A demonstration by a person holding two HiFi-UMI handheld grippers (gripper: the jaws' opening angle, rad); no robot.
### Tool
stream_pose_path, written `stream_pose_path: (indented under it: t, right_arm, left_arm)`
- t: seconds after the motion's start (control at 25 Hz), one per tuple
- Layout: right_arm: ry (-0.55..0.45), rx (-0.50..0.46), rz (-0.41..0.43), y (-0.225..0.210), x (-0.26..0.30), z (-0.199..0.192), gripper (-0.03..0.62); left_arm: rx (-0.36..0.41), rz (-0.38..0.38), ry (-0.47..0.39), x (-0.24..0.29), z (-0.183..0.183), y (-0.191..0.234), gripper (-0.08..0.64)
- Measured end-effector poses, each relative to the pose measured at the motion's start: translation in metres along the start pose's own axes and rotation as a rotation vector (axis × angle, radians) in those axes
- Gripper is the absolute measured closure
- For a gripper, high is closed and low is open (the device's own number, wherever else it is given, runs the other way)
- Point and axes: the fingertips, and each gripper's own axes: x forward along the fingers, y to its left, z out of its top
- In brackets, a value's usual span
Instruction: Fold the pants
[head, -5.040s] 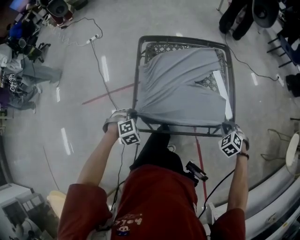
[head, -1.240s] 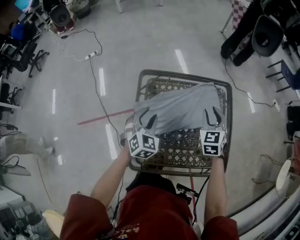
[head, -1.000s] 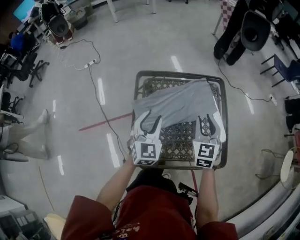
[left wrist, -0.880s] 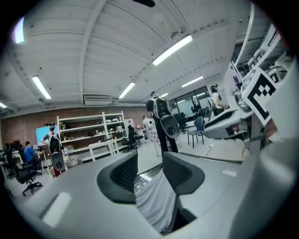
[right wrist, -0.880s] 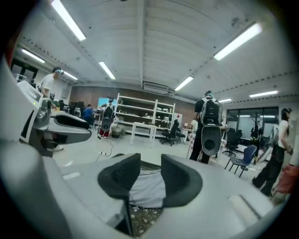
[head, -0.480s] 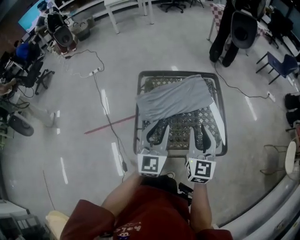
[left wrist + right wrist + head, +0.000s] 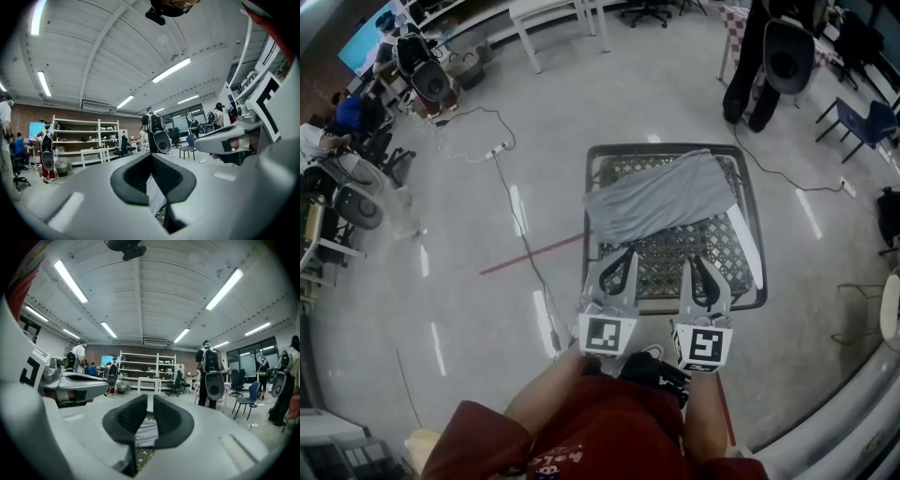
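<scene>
Pants (image 7: 661, 197) lie folded at the tabletop's (image 7: 675, 302) far edge, maybe one fold left. Left tongs (image 7: 622, 262) together; right tongs (image 7: 701, 267) just closing, slightly apart, empty.

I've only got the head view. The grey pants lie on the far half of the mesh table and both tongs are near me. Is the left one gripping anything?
Observer: No. In the left gripper view the left tongs are shut tight, with nothing between them.
Operator: And the right?
Observer: The right tongs have just been closing; they stand a thin gap apart, empty, and the pants lie beyond them, untouched.
</scene>
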Motion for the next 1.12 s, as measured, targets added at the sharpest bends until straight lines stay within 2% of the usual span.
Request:
stream_pose_path:
  t: [0.12, 0.24, 0.48, 0.76, 0.96, 1.12]
  right_arm:
    - [-0.005, -0.006, -0.009, 0.012, 0.01, 0.003, 0.589]
    - [0.006, 0.006, -0.015, 0.036, 0.029, 0.006, 0.591]
    - [-0.009, -0.047, -0.042, 0.126, 0.084, 0.029, 0.591]
    - [-0.023, -0.005, -0.098, 0.208, 0.127, 0.042, 0.591]
    - [-0.006, -0.001, -0.126, 0.237, 0.15, 0.04, 0.591]
    - [0.0, -0.005, -0.148, 0.242, 0.158, 0.032, 0.591]
  left_arm:
    - [-0.004, -0.019, -0.016, -0.003, -0.002, 0.016, 0.554]
    - [0.0, -0.036, -0.013, -0.007, -0.008, 0.046, 0.554]
    - [-0.042, -0.087, -0.024, -0.027, -0.025, 0.14, 0.554]
    - [-0.052, -0.111, -0.046, -0.044, -0.043, 0.239, 0.554]
    - [-0.09, -0.132, -0.033, -0.043, -0.062, 0.285, 0.554]
    - [-0.087, -0.154, -0.021, -0.039, -0.074, 0.3, 0.554]
